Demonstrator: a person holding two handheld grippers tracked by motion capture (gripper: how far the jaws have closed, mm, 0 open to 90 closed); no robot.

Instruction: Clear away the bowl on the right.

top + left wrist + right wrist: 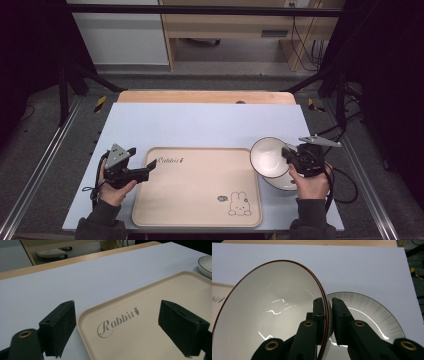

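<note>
In the right gripper view, the right gripper [328, 315] is clamped on the rim of a white bowl [272, 312]: one jaw lies inside the rim and the other outside, with the thin brown edge pinched between them. The bowl is tipped up on that held edge, its hollow opening away to the inside jaw's side. Just past the outside jaw lies a plate [372, 312] with a dark rim and fine ribbing, flat on the white mat [362, 267]. The bowl's lower part seems to hang over the plate, though whether they touch is hard to tell from here.

In the high view, the right gripper [292, 159] holds the bowl [267, 157] at its near side, with the plate [282, 184] showing under the bowl. The bowl sits just beside the tray's [200, 195] far right corner.

The left gripper [117, 325] has its jaws wide open with nothing pressed between them. Between them lies the near corner of the beige tray [155, 340], with the word "Rabbit" [117, 322] printed there. One jaw is over the mat [75, 282] and the other over the tray. Beyond the second jaw, a bowl's edge [205, 265] shows far off.

In the high view, the left gripper [145, 172] points at the tray's left edge. A rabbit drawing [239, 204] marks the tray's near right corner.
</note>
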